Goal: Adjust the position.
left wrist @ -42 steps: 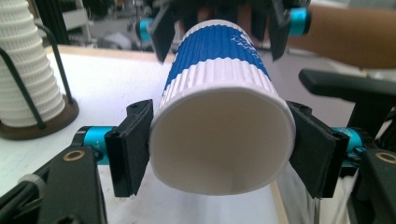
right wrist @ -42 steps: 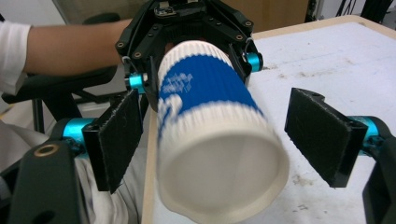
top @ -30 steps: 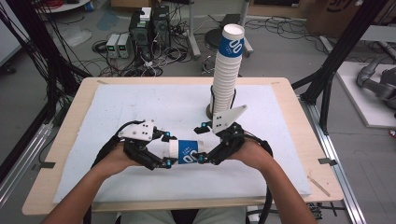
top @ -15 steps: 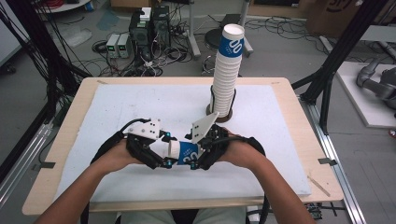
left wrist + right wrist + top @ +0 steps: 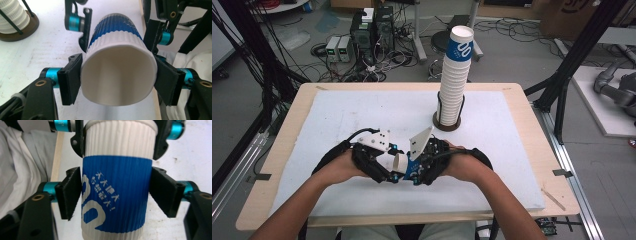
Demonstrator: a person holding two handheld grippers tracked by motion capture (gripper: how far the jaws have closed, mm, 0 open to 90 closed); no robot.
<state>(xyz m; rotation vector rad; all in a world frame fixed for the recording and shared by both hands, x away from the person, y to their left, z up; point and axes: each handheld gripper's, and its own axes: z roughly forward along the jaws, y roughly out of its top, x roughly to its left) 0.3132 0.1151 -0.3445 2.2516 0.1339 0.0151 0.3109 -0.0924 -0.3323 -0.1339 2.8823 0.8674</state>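
Near the tabletop's (image 5: 337, 115) front edge, the left gripper (image 5: 379, 162) clamps the paper cup (image 5: 404, 162) at its empty open rim. The right gripper (image 5: 424, 162), jaws just closing, presses its blue band. Toward the far edge, a cup stack (image 5: 454, 75) fills its holder (image 5: 447, 122).

A pale wooden bench (image 5: 522, 105) carries a white mat (image 5: 362, 115) across most of its top; right of centre, a round dark base (image 5: 447, 123) holds stacked cups (image 5: 454, 80).
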